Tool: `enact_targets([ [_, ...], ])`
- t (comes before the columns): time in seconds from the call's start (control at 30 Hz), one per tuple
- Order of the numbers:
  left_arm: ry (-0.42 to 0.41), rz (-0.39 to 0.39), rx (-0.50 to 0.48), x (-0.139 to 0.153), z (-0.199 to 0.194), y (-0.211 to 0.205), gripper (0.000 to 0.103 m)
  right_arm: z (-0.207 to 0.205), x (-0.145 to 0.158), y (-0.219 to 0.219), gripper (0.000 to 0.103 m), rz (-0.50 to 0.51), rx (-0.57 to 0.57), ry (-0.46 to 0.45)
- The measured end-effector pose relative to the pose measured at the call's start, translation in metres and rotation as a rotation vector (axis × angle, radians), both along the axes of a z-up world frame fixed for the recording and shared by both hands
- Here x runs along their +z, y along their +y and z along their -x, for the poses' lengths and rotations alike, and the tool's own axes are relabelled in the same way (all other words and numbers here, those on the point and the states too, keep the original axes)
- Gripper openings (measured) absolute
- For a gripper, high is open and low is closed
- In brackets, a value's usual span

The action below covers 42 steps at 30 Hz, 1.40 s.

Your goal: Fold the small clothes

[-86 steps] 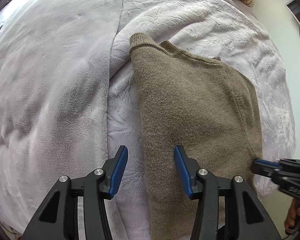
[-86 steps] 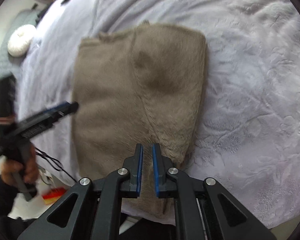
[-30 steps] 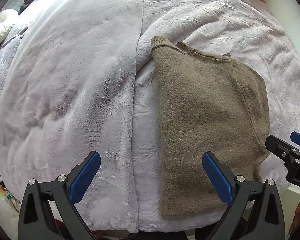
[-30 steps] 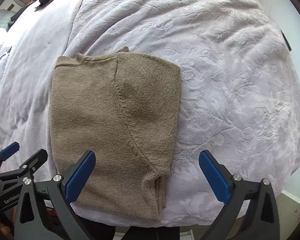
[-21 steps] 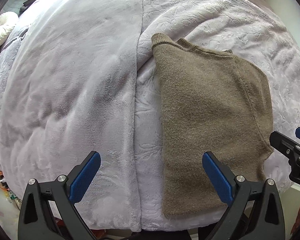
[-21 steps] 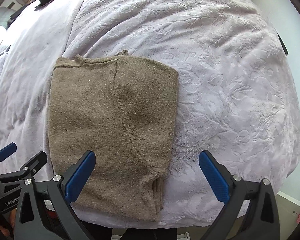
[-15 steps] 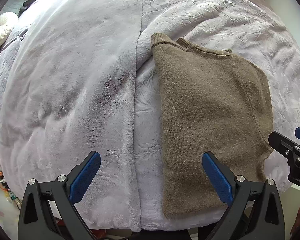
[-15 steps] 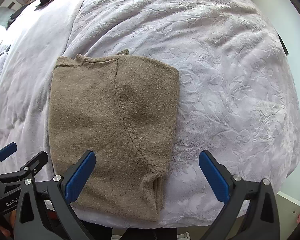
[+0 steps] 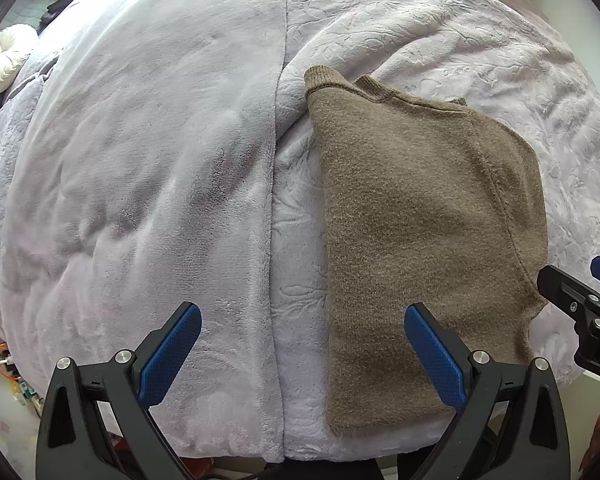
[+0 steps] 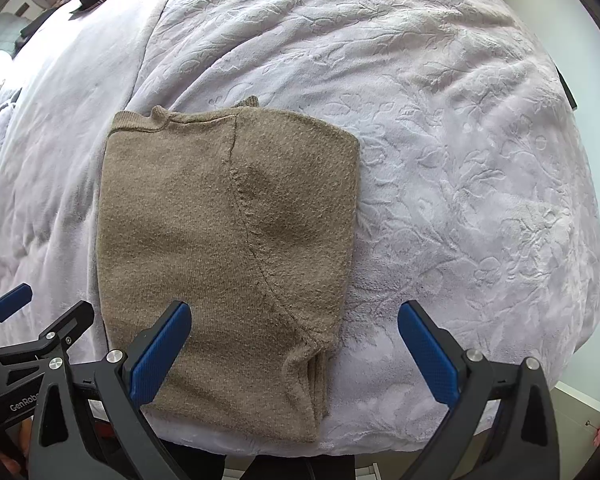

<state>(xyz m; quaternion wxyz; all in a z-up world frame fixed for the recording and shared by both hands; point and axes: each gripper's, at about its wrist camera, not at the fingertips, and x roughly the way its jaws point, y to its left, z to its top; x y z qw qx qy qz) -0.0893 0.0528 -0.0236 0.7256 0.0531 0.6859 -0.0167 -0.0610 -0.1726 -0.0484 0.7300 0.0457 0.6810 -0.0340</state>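
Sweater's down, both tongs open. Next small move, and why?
Probably lower both tongs onto the sweater's near hem to fold it away in half. It lies flat on the blanket, sides already folded in but still long. The left tongs and right tongs hang open and empty, each with one finger over that hem.

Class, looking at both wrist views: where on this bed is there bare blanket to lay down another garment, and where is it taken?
Free: the smooth blanket left of its seam, and the embossed blanket right of the folded brown sweater. Taken: the sweater's patch, with the open left claw and open right claw at its near end.
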Motion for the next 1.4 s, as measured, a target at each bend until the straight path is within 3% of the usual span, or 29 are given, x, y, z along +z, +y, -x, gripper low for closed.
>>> enact_targets([
  [1.4, 0.011, 0.007, -0.011, 0.0, -0.0015, 0.0005, 0.102, 0.0008, -0.0013, 0.0027, 0.103, -0.001, 0.007, 0.005],
])
